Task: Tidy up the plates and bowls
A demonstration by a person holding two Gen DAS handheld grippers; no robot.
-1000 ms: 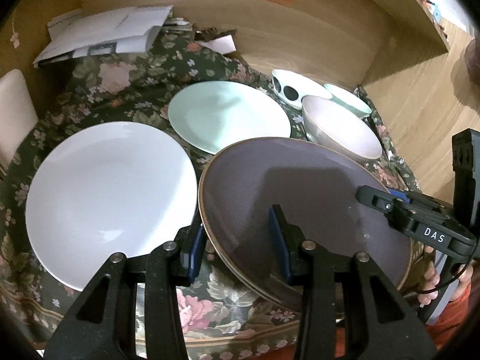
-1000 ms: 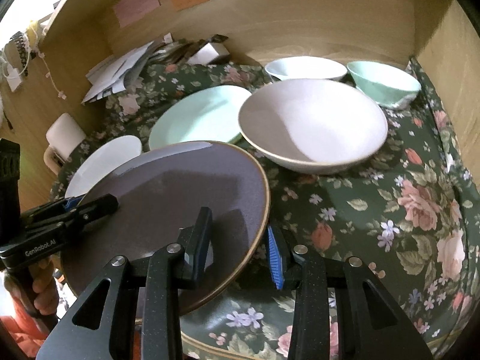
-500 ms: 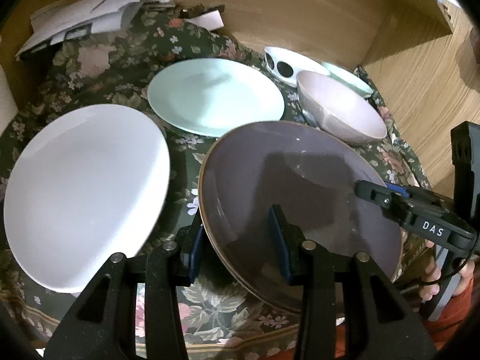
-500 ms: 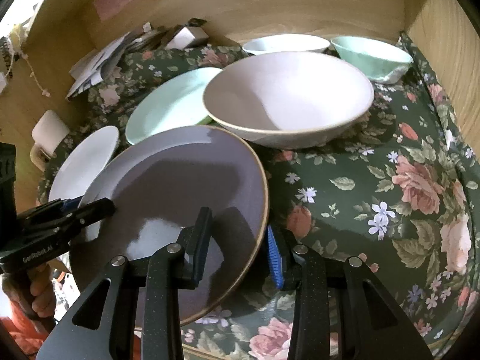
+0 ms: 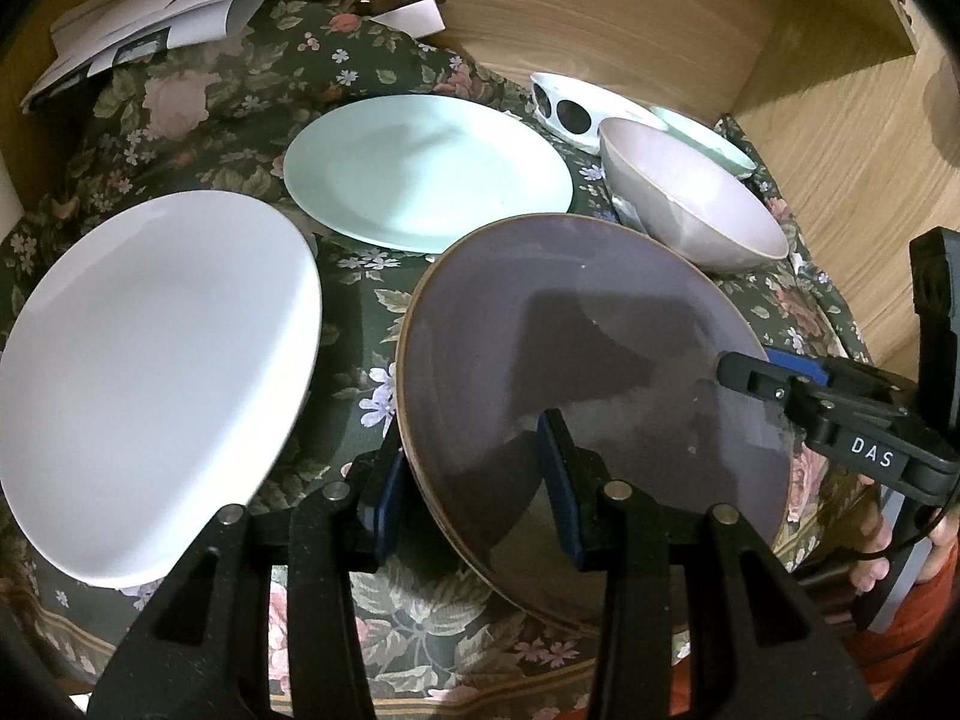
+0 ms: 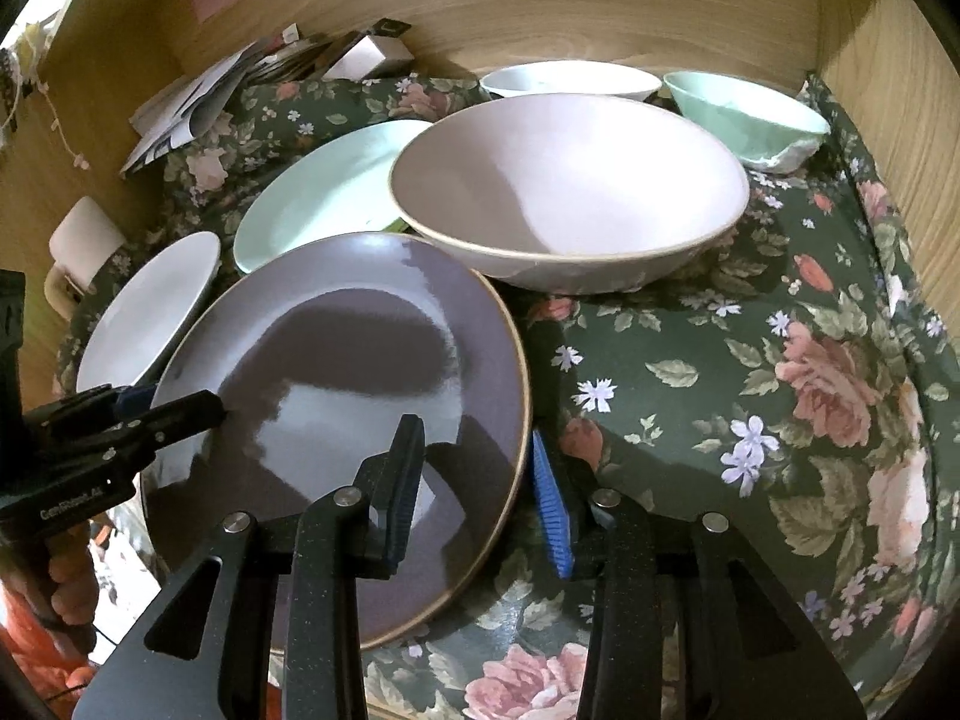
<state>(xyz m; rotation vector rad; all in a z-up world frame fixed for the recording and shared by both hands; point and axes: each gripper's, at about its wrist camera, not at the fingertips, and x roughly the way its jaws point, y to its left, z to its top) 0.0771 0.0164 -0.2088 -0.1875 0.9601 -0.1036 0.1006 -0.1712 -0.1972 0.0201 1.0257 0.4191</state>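
Observation:
A dark purple plate (image 5: 600,360) (image 6: 360,360) hangs tilted just over the floral cloth, in front of a pink bowl (image 5: 690,210) (image 6: 570,180). My left gripper (image 5: 471,480) is shut on its left rim, one pad above and one below. My right gripper (image 6: 480,480) straddles the right rim with its jaws opening. Its inner pad lies over the plate, and its blue outer pad (image 6: 549,498) stands apart from the rim. Each gripper shows in the other's view, the right gripper (image 5: 750,375) and the left gripper (image 6: 198,408).
A white plate (image 5: 150,372) lies at the left and a mint plate (image 5: 426,174) behind it. A white dotted bowl (image 5: 570,111) and a mint bowl (image 6: 744,114) stand at the back. Papers (image 5: 162,18) are heaped at the back left. Wooden walls (image 6: 600,0) enclose the cloth (image 6: 780,360).
The purple plate has come down closer to the cloth, nearer the pink bowl. The gap between the right gripper's blue pad and the plate's rim has widened.

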